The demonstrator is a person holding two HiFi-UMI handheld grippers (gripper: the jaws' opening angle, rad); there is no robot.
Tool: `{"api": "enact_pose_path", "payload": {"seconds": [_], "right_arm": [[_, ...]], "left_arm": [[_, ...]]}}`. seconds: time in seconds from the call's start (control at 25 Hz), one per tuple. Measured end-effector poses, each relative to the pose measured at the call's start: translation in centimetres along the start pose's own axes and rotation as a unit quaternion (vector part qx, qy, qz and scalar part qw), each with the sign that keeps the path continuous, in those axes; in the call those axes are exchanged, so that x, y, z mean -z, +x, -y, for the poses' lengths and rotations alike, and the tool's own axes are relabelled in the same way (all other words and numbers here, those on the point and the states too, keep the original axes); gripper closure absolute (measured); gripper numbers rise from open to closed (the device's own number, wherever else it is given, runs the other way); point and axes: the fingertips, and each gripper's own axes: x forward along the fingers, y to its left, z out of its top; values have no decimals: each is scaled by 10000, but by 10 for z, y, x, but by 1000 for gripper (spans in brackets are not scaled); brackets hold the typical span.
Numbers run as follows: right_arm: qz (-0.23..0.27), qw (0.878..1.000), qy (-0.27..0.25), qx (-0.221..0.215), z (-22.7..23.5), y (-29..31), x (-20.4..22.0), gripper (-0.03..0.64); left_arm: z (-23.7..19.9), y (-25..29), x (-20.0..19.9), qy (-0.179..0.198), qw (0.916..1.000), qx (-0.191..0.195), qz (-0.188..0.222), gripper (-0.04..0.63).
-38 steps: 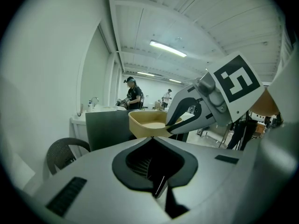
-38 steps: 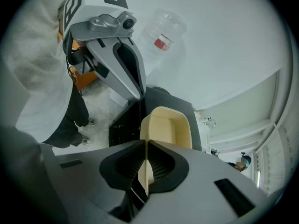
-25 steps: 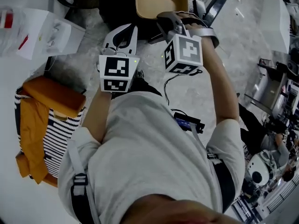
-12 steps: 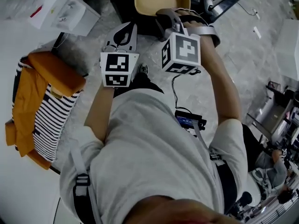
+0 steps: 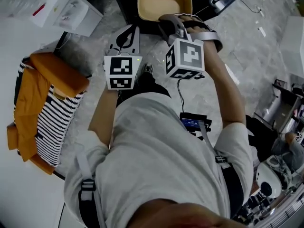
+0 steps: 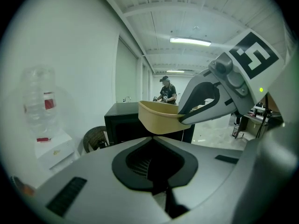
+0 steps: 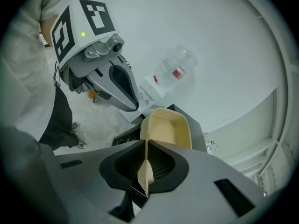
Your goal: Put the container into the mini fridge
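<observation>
A beige, open-topped plastic container (image 5: 164,1) hangs in the air at the top of the head view. My right gripper (image 5: 172,19) is shut on its near rim; the thin wall (image 7: 145,169) stands clamped between the jaws in the right gripper view, with the tub (image 7: 167,127) stretching away beyond them. The black mini fridge (image 6: 122,122) stands on the floor just behind and below the container, also showing as a black box top (image 7: 198,130). My left gripper (image 5: 129,28) hovers shut and empty to the left of the container (image 6: 159,120).
A striped bag with orange cloth (image 5: 47,103) lies on the floor at left. White boxes (image 5: 54,6) and a clear plastic bottle (image 7: 176,65) sit by the wall. A wicker chair (image 6: 95,138) stands beside the fridge. A person (image 6: 167,90) stands far behind.
The head view has swung, so the bag and boxes slid across the picture. Both grippers and the held container keep nearly the same places.
</observation>
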Motion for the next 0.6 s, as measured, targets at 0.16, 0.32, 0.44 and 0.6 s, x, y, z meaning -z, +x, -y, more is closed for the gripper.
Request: {"api": "enact_pose_path", "payload": {"seconds": [0.16,0.32,0.44,0.6], "right_arm": [[-91,9999,79,-74,-26,3,-12,565],[-212,9994,201,-176,-50,7,-30,563],[-394,9990,181,-56,-65,1,-40,563],[-506,9985,192,-88,-87,-5,-49,564]], "left_arm": [[-2,-18,17,-66,9999,84,-19,583],[-7,-42,38,-182,9996,222,-78,583],[-8,-60,48,-210,9993,305,-61,583],[-6,-77,61,-267,9990,362,-59,583]]}}
